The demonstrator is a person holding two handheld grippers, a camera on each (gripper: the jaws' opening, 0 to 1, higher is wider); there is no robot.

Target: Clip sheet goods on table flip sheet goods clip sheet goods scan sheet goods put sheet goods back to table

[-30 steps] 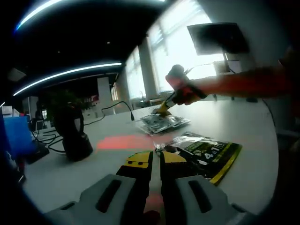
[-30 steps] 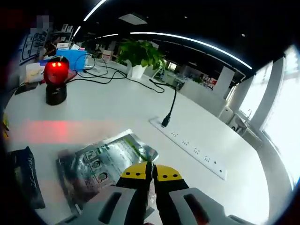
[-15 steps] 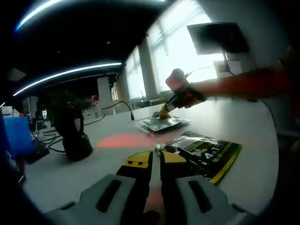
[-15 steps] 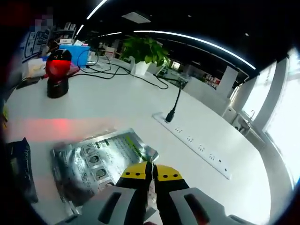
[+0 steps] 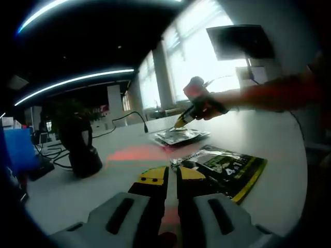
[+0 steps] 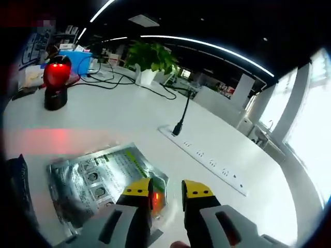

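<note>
In the left gripper view, a blue box sat at the far left with dark cables beside it. Next came the black scanner on its stand, standing upright on the white table, with a potted plant dim behind it. A patch of red light lay on the tabletop between the scanner and the packets. The left gripper rose from the bottom with its yellow-tipped jaws pressed together and nothing between them. Just right of its tips lay a black and yellow packet, flat on the table. Farther back lay the silver sheet packet, and above its far edge hovered the right gripper, held in a person's hand.

In the right gripper view, the scanner glowed red at the upper left, with the blue box and the potted plant behind it. The dark edge of the black packet showed at the lower left. The silver sheet packet lay flat on the table. The right gripper had its jaws parted with a clear gap and held nothing; its left tip was over the packet's near corner. To the right, a white power strip ran across the table with a black cord plugged in.
</note>
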